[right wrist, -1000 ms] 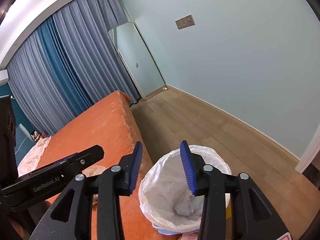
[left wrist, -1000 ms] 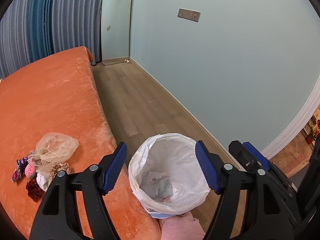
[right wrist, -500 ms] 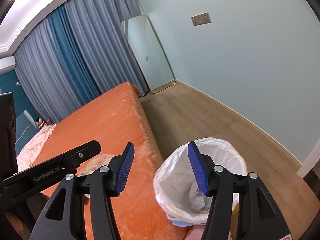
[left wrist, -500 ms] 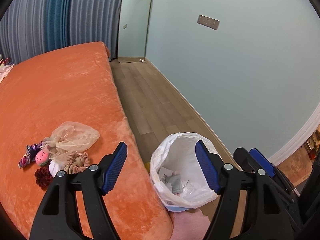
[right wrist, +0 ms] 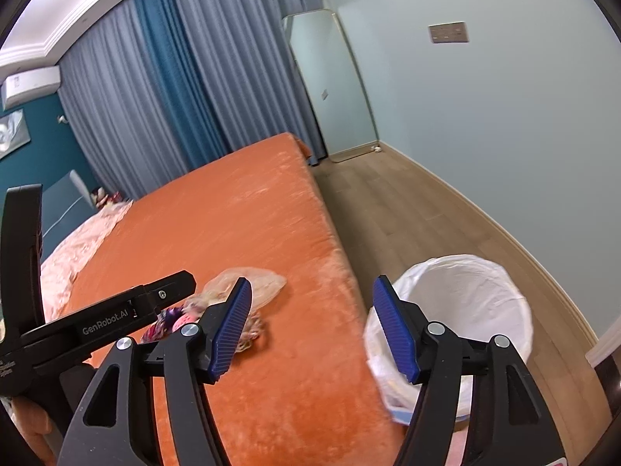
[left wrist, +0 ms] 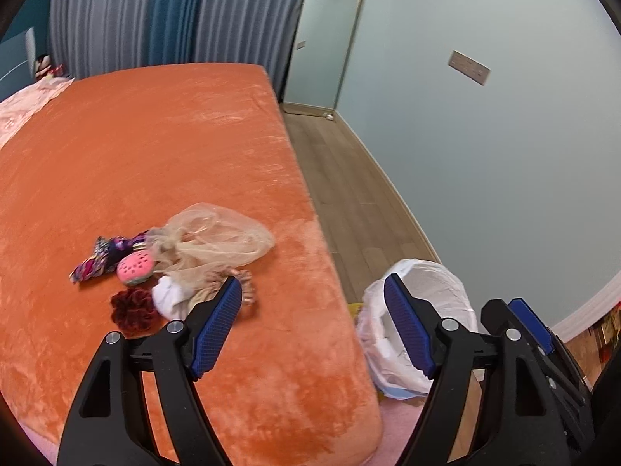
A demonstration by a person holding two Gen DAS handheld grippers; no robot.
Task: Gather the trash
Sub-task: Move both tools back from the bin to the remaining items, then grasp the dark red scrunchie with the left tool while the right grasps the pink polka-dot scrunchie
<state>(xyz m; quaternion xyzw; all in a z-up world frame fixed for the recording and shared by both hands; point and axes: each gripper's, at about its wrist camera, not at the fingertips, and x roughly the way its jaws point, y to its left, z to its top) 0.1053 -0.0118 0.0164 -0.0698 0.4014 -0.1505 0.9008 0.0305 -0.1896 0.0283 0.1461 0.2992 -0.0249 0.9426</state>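
Note:
A heap of small things lies on the orange bed [left wrist: 155,147]: a sheer beige mesh bag [left wrist: 217,240], a pink oval item [left wrist: 136,268], a dark patterned cloth [left wrist: 99,258], a dark red scrunchie [left wrist: 132,308] and a white piece [left wrist: 167,297]. The heap also shows in the right wrist view [right wrist: 240,291]. A bin with a white liner [left wrist: 423,303] stands on the floor beside the bed, also in the right wrist view [right wrist: 462,310]. My left gripper [left wrist: 312,328] is open and empty, above the bed edge, just right of the heap. My right gripper [right wrist: 310,328] is open and empty between bed and bin.
A wooden floor [right wrist: 407,209] runs between the bed and a pale blue wall. A tall mirror [right wrist: 330,85] leans at the far end beside blue-grey curtains [right wrist: 174,89]. A pink blanket [right wrist: 77,248] lies at the bed's far left.
Both grippers swung left, away from over the bin toward the bed. The heap now sits closer to the left gripper. The right gripper's jaws have opened wider.

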